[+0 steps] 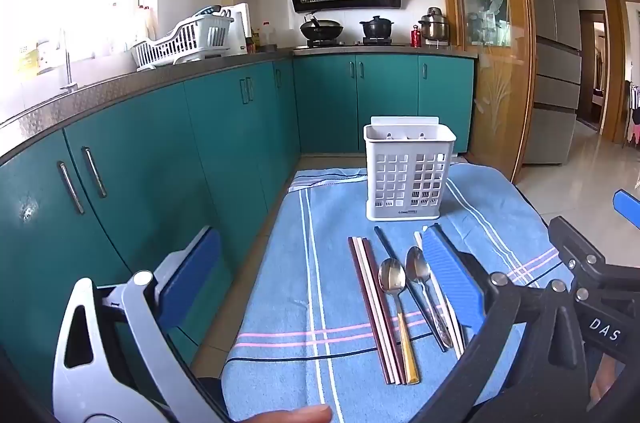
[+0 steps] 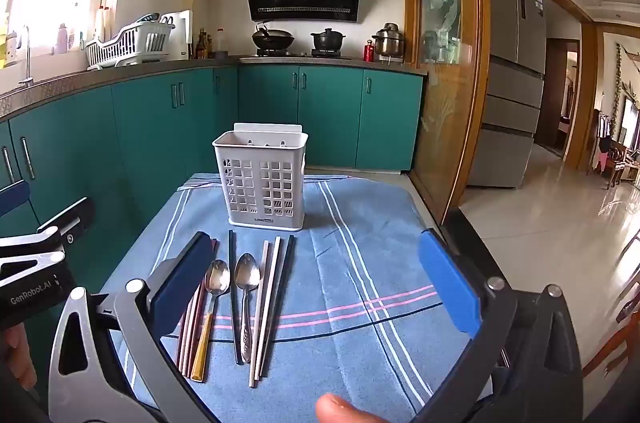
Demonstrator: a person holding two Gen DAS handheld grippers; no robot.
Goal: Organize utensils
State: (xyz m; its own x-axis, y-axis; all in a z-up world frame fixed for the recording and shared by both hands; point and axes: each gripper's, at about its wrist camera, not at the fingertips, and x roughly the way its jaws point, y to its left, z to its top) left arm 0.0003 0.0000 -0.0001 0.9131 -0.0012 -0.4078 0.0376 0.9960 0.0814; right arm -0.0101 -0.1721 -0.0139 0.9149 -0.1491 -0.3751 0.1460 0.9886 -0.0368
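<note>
A white perforated utensil holder (image 1: 408, 175) (image 2: 262, 179) stands upright on a blue striped towel (image 1: 300, 263) (image 2: 360, 243), and nothing sticks out of its top. In front of it lie a gold-handled spoon (image 1: 392, 279) (image 2: 218, 279), a silver spoon (image 1: 418, 269) (image 2: 247, 277), a black chopstick (image 1: 396, 263) (image 2: 232, 283), dark red and pale chopsticks (image 1: 372, 303) (image 2: 192, 323) and light chopsticks (image 1: 440, 299) (image 2: 272, 291). My left gripper (image 1: 322, 243) hovers open above the towel, left of the row. My right gripper (image 2: 316, 243) hovers open, right of the row. Neither holds anything.
Teal cabinets (image 1: 140, 163) run close along the towel's left side. A wood-framed glass door (image 2: 444, 103) stands at the back right, with tiled floor (image 2: 540, 215) beyond. A thumb (image 2: 344, 409) shows at the lower edge of each view.
</note>
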